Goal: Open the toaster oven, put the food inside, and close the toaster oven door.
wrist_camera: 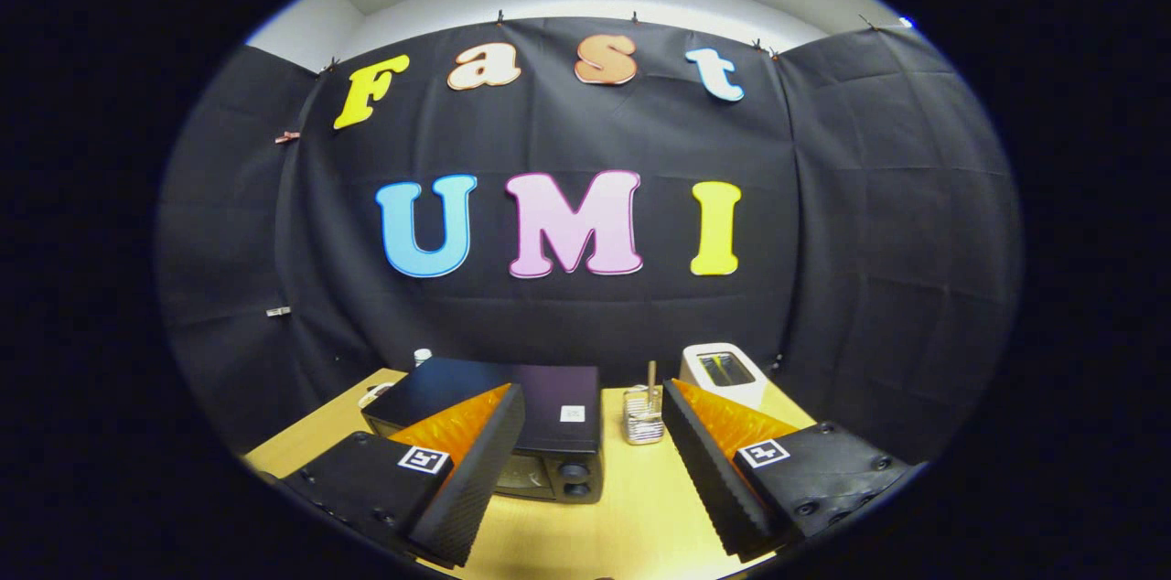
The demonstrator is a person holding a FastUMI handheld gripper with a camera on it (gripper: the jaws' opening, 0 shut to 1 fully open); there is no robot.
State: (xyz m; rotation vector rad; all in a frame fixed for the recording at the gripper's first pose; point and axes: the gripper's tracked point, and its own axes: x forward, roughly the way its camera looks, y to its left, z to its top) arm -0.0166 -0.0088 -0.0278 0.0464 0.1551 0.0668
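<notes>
The scene is seen from a camera carried on the tongs (593,461), held above the near part of the desk (631,507) and faced level toward the booth's back wall, with the toaster oven (540,415) close ahead.

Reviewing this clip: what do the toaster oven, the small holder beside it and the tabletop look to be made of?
Toaster oven: dark, smooth, faintly glossy casing, probably painted metal; its top reflects light.
Small holder: clear and ridged, likely glass or acrylic; a stick stands in it.
Tabletop: yellowish, even and smooth, seemingly laminate or finished wood.
The hand-held gripper is open, with nothing between its fingers.
</notes>
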